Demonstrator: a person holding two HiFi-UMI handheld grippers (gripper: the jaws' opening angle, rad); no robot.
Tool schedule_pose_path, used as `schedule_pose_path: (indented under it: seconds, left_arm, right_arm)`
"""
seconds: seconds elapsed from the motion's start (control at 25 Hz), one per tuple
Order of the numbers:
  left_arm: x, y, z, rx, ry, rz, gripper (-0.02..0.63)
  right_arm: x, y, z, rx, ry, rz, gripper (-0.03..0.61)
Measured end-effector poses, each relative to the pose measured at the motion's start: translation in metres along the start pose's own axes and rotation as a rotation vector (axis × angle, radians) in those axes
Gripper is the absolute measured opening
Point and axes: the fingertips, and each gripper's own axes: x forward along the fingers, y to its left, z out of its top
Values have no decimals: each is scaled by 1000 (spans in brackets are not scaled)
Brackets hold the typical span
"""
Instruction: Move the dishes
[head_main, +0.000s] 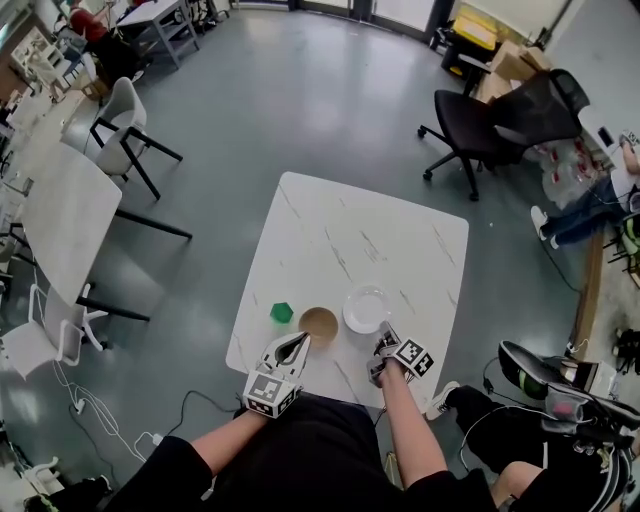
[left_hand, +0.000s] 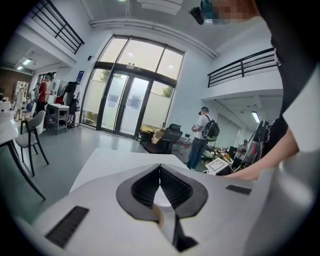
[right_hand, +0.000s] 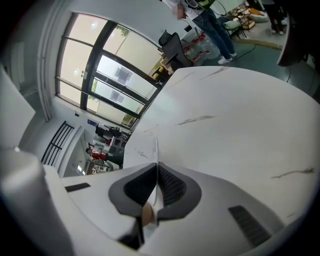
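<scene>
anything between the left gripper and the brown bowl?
Nothing visible. The left gripper has its jaws closed right at the near rim of the bowl. The green block sits to the bowl's left, the plate to its right.

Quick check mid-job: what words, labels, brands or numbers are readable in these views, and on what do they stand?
Nothing legible in any view.
Cubes on the left claw and the right claw: black-and-white square patterns only, no words.
Blue sign beside the windows: too small to read.
Bowl in the left claw and plate in the right claw: no print shows.
</scene>
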Motion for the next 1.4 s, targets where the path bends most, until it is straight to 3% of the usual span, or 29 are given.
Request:
schedule_pose_path:
  seconds: [0.52, 0.8, 1.04, 1.2, 1.32, 1.4]
  left_arm:
    - [18, -36, 2, 11, 9, -57, 17]
    - [26, -59, -11, 28, 39, -52, 17]
    - [21, -70, -25, 22, 67, -35, 17]
    - [13, -78, -26, 98, 62, -39, 17]
    - [7, -80, -28, 84, 57, -66, 17]
    - [-1, -79, -31, 71, 48, -84, 17]
  right_arm:
    - [-51, -39, -23, 151, -22, 97, 25]
    - [-51, -76, -39, 123, 30, 42, 25]
    - [-45, -89, -46, 43, 71, -5, 26]
    - [-48, -94, -46, -63, 87, -66, 39]
    - [-56, -98, -50, -167, 94, -134, 106]
    - [-66, -100, -55, -231, 81, -178, 118]
